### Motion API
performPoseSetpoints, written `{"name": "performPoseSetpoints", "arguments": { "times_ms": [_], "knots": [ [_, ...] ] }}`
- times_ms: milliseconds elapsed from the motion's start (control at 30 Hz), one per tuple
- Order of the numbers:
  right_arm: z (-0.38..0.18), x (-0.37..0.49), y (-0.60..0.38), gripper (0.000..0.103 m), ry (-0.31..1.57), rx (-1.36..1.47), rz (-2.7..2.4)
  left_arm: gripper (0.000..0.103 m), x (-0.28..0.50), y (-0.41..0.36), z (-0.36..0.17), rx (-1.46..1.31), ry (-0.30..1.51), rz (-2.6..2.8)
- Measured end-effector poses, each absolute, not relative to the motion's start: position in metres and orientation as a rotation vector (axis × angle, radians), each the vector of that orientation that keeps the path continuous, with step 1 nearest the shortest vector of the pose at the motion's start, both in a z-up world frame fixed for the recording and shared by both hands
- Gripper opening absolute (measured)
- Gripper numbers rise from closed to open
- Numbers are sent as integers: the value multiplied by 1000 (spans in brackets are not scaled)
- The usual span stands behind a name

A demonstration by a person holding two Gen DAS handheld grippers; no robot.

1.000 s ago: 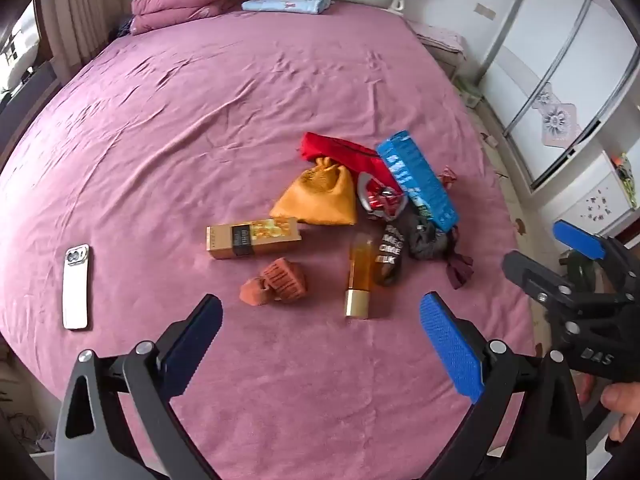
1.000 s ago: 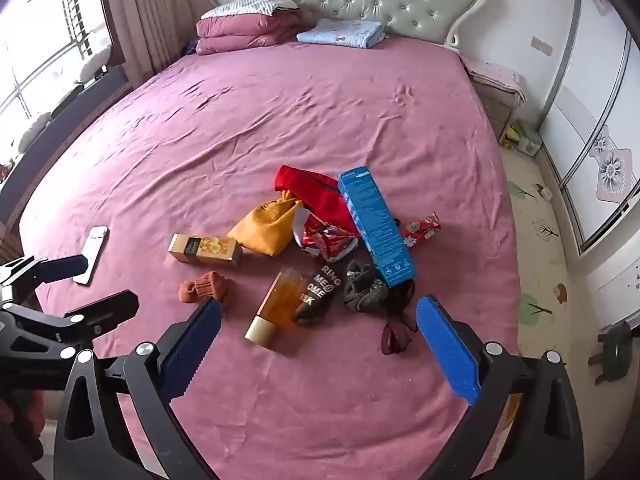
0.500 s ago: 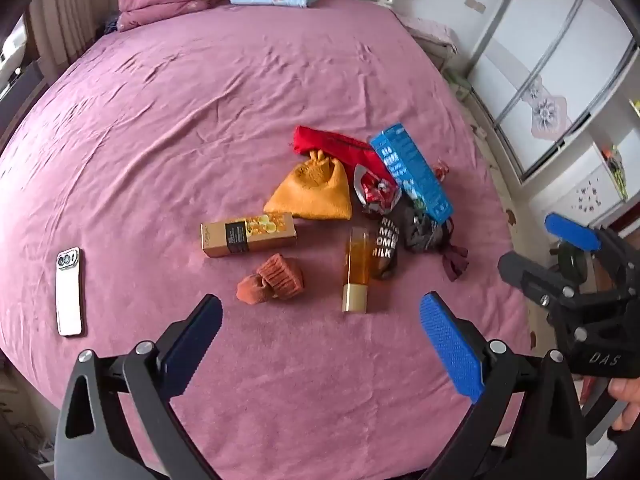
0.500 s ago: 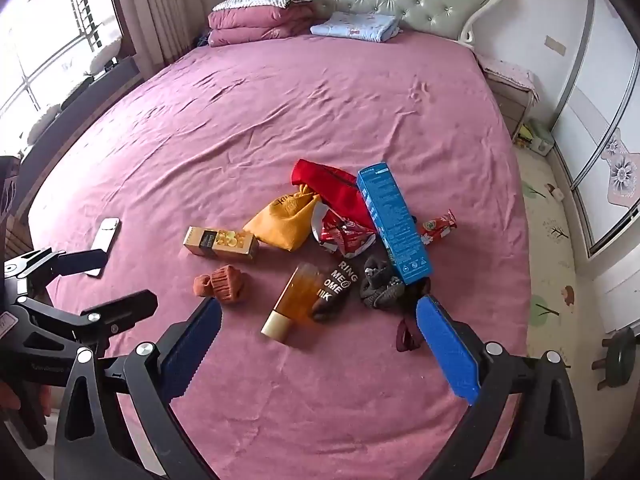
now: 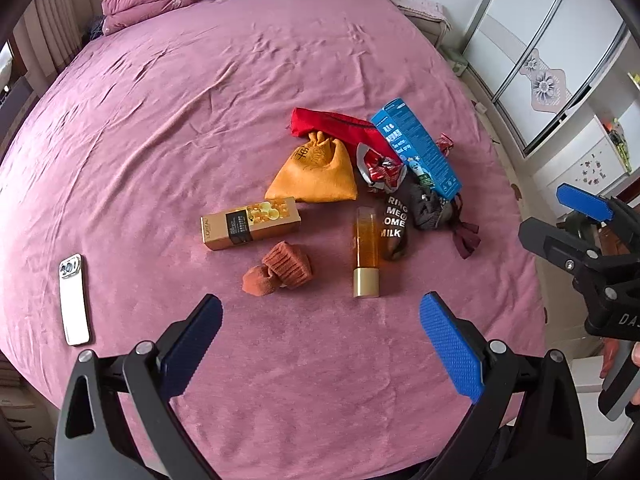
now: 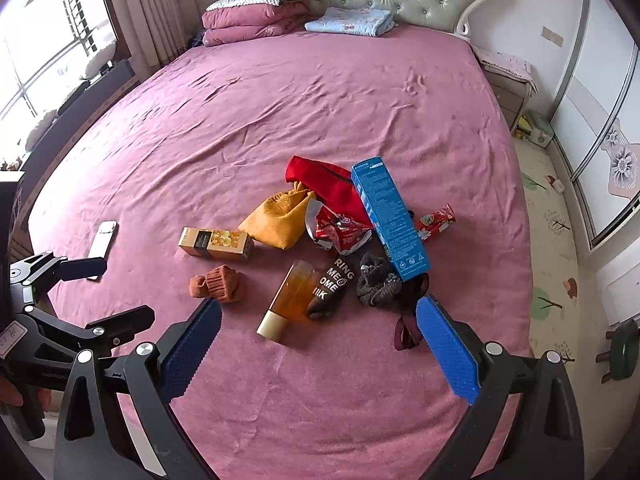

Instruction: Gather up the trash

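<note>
Now both grippers hang above the near edge of the pink bed, empty, and nothing touches the clutter. In the left wrist view the left gripper has its jaws spread wide with bare sheet between them; the right gripper is spread just as wide in its own view.

Seen from the left wrist, the trash sits in a loose heap at about 12 o'clock from the left gripper. An amber bottle lies with its gold cap toward the camera, touching a dark sock printed with white letters at its 3 o'clock. A gold box lies at the bottle's 9 o'clock, apart from it, with a rust sock just below the box. A yellow pouch lies at 12 o'clock of the box, its neck against a red bag. A blue box rests slantwise over the heap's 2 o'clock side, beside a crumpled red wrapper and above a grey sock.

A white phone lies well apart at 9 o'clock.
</note>
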State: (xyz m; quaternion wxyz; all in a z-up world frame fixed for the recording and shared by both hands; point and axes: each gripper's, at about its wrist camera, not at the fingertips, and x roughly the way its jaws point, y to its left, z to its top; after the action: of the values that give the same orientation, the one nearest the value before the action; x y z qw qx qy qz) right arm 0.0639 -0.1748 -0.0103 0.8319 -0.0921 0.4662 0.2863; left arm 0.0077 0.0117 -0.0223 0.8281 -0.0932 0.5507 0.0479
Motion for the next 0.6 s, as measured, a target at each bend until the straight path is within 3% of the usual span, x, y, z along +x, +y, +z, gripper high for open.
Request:
{"name": "performPoseSetpoints", "arguments": {
  "times_ms": [600],
  "knots": [
    [-6,66,-171,94,988,-188,629,99,18,8,-21,-198,1176,70]
  ]
}}
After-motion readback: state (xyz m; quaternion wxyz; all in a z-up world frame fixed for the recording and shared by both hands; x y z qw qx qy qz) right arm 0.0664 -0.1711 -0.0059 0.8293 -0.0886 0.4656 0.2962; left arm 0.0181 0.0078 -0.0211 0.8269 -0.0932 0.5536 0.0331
